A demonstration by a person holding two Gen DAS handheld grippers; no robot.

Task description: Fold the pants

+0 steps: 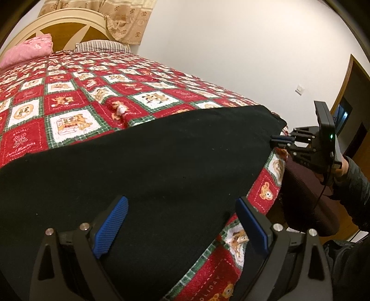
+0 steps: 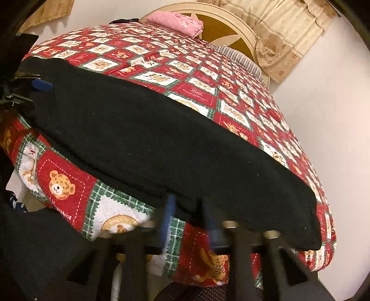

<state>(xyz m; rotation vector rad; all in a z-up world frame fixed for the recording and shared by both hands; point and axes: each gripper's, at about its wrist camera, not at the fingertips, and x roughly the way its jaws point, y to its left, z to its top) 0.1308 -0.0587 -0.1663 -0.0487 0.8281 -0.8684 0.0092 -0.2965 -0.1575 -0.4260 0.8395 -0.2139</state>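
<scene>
Black pants (image 1: 161, 159) lie flat across the near edge of a bed with a red, white and green teddy-bear quilt (image 1: 69, 97). My left gripper (image 1: 182, 222) is open, its blue pads on either side of the pants' near edge. My right gripper shows at the right of the left wrist view (image 1: 281, 140), its blue tips together at the pants' far right corner. In the right wrist view the pants (image 2: 161, 139) stretch away to the left, and the right gripper (image 2: 188, 222) is blurred, its fingers a narrow gap apart at the pants' edge. The left gripper (image 2: 42, 84) shows at far left.
A pink folded cloth (image 1: 27, 52) and a striped pillow (image 1: 101, 46) lie by the cream headboard (image 1: 69, 20). A white wall and a wooden door frame (image 1: 346, 76) are to the right. A dark chair seat (image 1: 307, 196) stands beside the bed.
</scene>
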